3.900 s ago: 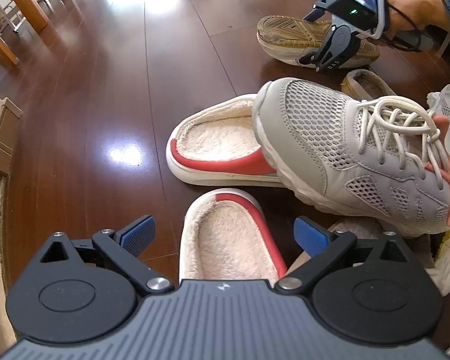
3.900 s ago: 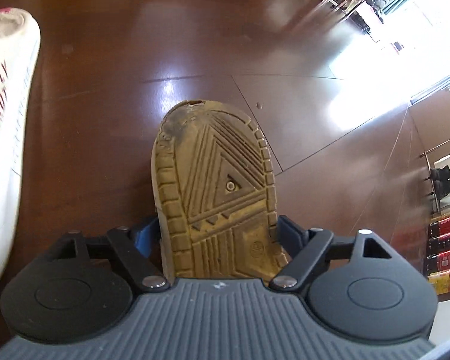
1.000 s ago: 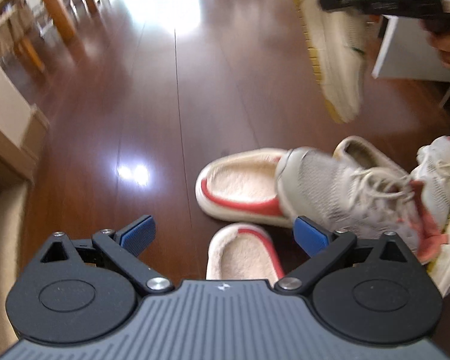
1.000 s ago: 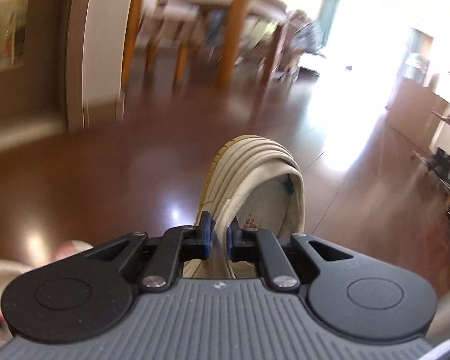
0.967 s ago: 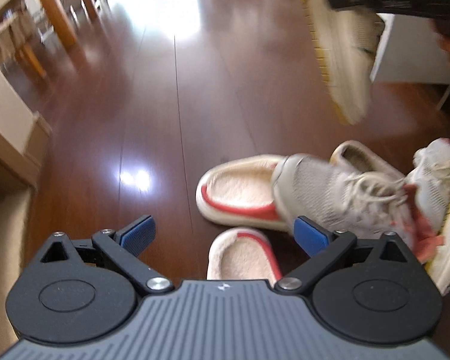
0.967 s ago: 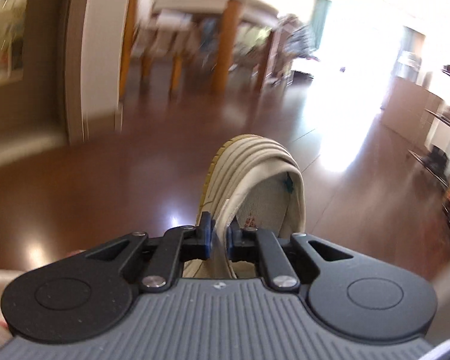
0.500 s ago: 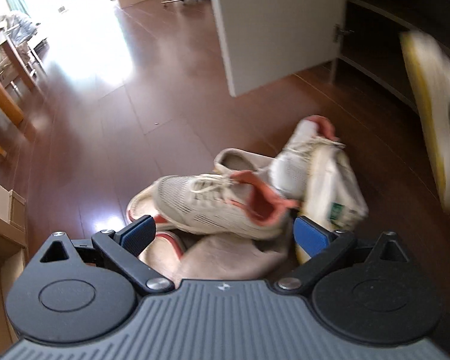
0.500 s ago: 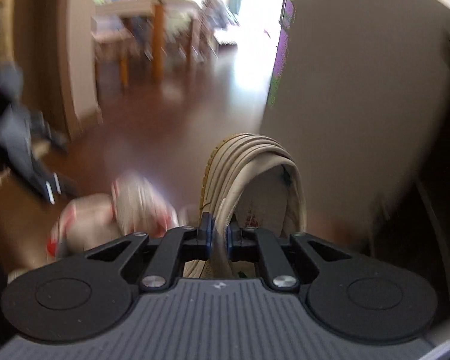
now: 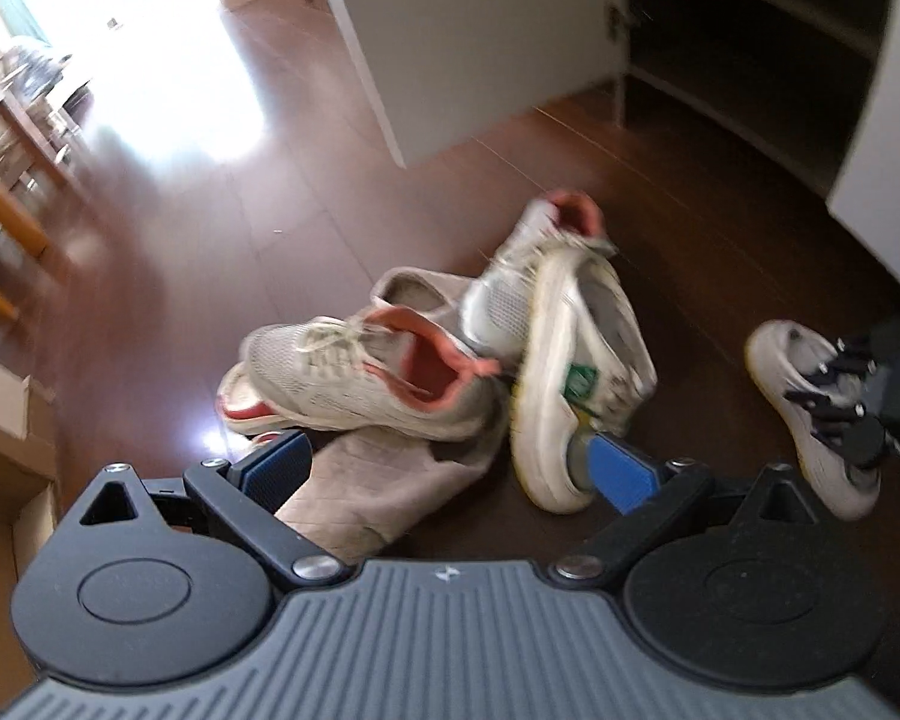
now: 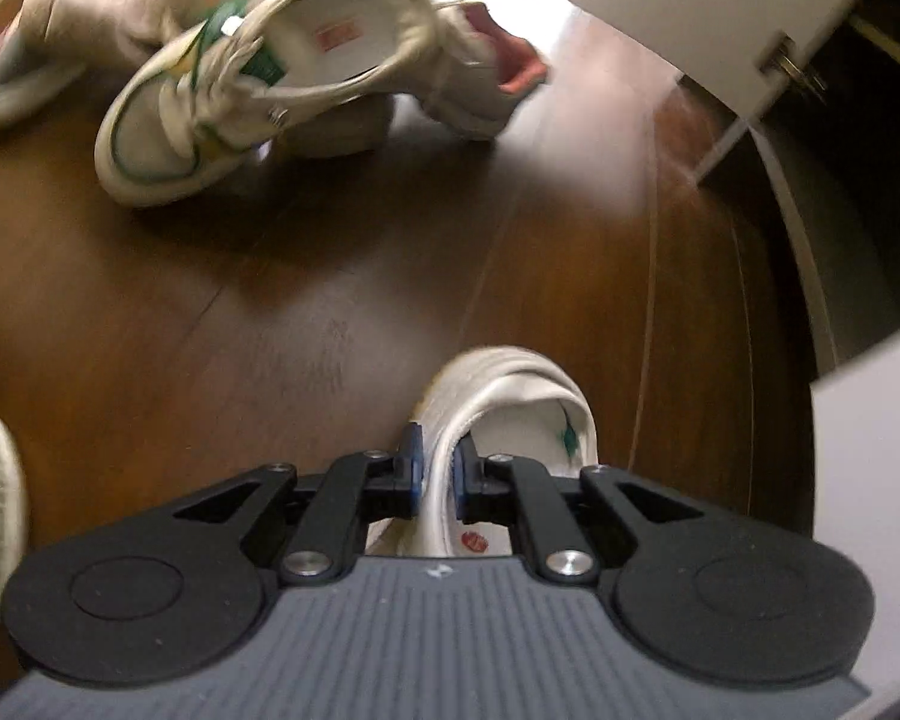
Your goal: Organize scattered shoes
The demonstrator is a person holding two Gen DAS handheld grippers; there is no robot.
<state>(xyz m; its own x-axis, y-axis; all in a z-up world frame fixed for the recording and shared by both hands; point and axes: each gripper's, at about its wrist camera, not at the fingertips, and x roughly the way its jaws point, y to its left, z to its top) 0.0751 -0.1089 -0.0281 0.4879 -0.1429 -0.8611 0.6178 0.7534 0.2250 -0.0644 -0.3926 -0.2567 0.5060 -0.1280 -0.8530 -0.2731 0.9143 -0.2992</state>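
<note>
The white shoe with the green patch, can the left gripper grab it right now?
Probably yes. The left gripper is open and empty, and the white shoe lies on its side beside one fingertip, its upper side uncovered.

My left gripper (image 9: 450, 468) has black linkage arms, silver pivot screws, blue ribbed pads (image 9: 279, 468) and a grey ridged body. My right gripper (image 10: 437, 471) matches, with narrower-looking blue pads (image 10: 413, 462).
</note>
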